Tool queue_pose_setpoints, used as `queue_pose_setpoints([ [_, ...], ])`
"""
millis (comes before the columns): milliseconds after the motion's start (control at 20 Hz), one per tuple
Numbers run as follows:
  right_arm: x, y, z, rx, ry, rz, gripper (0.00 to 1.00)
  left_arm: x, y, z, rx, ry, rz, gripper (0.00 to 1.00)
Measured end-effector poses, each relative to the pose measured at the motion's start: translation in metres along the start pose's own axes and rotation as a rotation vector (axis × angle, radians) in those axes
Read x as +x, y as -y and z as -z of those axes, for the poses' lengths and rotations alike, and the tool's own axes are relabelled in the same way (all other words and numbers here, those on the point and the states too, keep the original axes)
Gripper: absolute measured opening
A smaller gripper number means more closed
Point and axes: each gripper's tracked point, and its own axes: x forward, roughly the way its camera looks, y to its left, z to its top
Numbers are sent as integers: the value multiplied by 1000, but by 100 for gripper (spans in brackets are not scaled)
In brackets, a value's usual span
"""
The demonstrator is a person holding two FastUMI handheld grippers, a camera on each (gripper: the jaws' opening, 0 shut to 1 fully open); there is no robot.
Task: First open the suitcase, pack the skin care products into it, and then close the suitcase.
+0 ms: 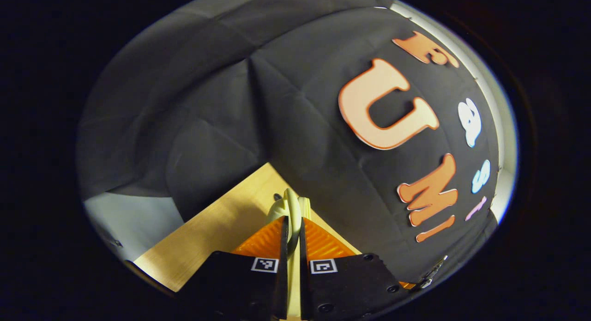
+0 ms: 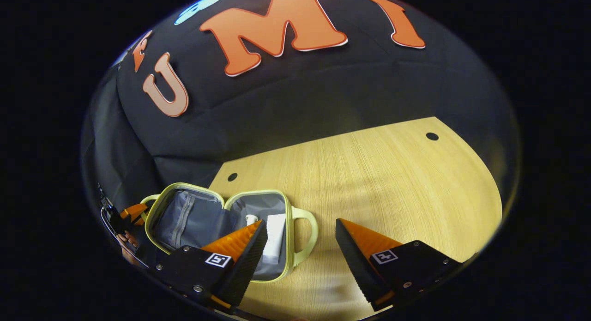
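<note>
A small pale-green suitcase (image 2: 290, 247) lies open on the wooden table (image 2: 378, 173). Its left half has a grey zipped lining (image 2: 189, 217). The right half holds a white tube (image 2: 275, 238) and a small white bottle (image 2: 250, 218). My right gripper (image 2: 301, 225) stands open just above the case's near handle (image 2: 308, 233), touching nothing. In the left gripper view my left gripper (image 1: 291, 231) is shut on the pale handle (image 1: 290, 205) of the lid half. That gripper (image 2: 131, 212) also appears at the case's far left, in the right gripper view.
The table has two small round holes (image 2: 432, 136) near its back edge, and the black cloth wall rises behind it. A hand (image 2: 127, 240) holds the left gripper at the left edge. Bare tabletop stretches to the right of the case.
</note>
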Motion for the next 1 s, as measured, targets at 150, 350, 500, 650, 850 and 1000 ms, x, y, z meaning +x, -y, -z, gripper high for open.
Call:
queue_pose_setpoints([
  [150, -7, 12, -11, -10, 20, -3, 95, -3, 52, 6, 83, -1, 46, 11],
  [350, -12, 26, -18, -7, 34, -16, 95, -2, 108, 22, 132, -22, 125, 11],
  [500, -16, 36, -23, 2, 49, -28, 95, 1, 155, 49, 176, -56, 190, 11],
  [650, -20, 47, -24, 11, 56, -38, 95, 8, 192, 74, 201, -92, 238, 11],
  [850, -25, 66, -23, 28, 75, -32, 94, 20, 230, 115, 217, -150, 295, 11],
  [1000, -28, 82, -22, 22, 84, -8, 95, 29, 252, 149, 230, -210, 323, 11],
])
